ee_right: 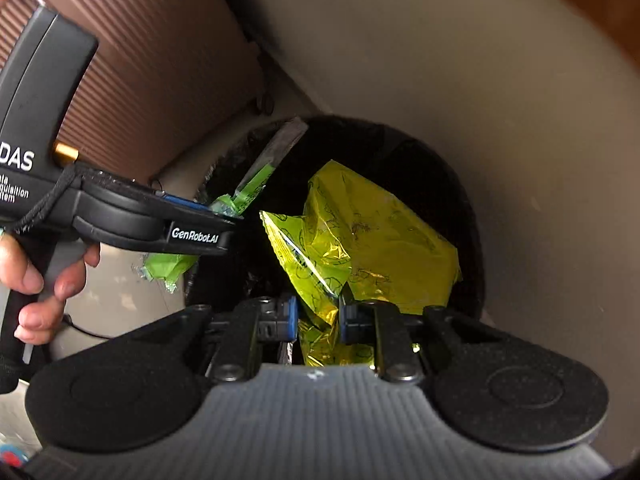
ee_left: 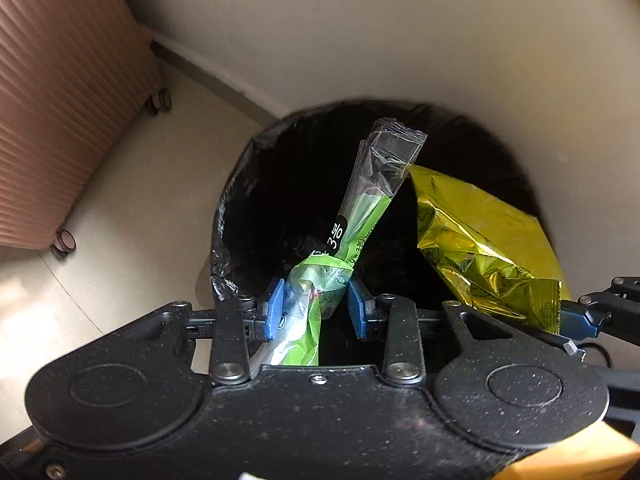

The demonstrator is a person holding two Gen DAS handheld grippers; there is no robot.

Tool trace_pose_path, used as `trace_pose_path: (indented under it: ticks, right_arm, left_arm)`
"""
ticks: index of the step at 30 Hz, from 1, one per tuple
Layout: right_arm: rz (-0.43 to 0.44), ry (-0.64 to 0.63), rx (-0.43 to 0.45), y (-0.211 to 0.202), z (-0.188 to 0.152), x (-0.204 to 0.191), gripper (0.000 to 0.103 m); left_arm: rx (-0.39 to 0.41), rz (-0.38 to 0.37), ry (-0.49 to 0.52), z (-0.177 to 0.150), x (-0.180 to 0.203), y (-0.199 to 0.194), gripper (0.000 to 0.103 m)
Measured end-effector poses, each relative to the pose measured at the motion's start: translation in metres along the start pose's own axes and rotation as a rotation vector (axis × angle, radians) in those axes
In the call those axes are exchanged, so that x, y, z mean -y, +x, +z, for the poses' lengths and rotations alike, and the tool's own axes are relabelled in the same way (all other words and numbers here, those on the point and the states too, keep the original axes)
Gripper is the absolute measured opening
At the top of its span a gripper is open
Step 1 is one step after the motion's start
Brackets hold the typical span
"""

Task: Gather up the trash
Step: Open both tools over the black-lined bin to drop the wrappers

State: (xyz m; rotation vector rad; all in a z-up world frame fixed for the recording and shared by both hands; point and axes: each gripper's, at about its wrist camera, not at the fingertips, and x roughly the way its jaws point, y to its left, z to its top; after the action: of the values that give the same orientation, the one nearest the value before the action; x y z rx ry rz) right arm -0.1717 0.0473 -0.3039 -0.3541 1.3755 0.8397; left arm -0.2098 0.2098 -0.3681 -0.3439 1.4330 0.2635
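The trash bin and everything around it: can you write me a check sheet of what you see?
Surface: pale smooth floor, bare where visible.
Job's things: round bin with black plastic liner, open; long clear-and-green plastic wrapper and crinkly yellow foil bag, both over the bin's mouth.
Clutter: nothing seen.
Grippers: left claw shut on the wrapper; right claw shut on the yellow bag; a hand grips the left handle.
Cables: thin black cable near that hand.
Surroundings: pink ribbed wheeled suitcase; pale wall behind the bin.
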Motion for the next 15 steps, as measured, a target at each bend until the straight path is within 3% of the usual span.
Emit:
trace_pose_path:
  ticks: [3,4,5,6,8,10,15]
  right_arm:
    - [0.004,-0.016,-0.014,0.029,-0.002,0.002,0.026]
    - [-0.003,-0.027,-0.014,0.038,-0.003,0.002,0.035]
    - [-0.016,-0.04,-0.01,0.044,-0.005,0.002,0.051]
    - [-0.021,-0.046,-0.006,0.049,-0.006,0.002,0.054]
    - [-0.017,-0.046,-0.008,0.056,-0.004,0.003,0.07]
    - [-0.019,-0.049,0.0,0.054,-0.006,0.004,0.075]
    - [-0.046,-0.067,-0.004,0.04,-0.012,0.006,0.076]
  left_arm:
    - [-0.027,0.024,0.021,0.0,0.0,0.03,0.034]
    - [-0.03,0.03,0.026,-0.001,0.001,0.035,0.036]
    - [-0.034,0.033,0.032,-0.002,0.001,0.041,0.047]
    - [-0.032,0.04,0.034,-0.004,0.003,0.046,0.059]
    - [-0.012,0.044,0.027,-0.006,0.005,0.048,0.074]
    - [0.009,0.032,0.012,-0.009,0.006,0.045,0.08]
    - [0.03,0.043,-0.002,-0.008,0.012,0.025,0.081]
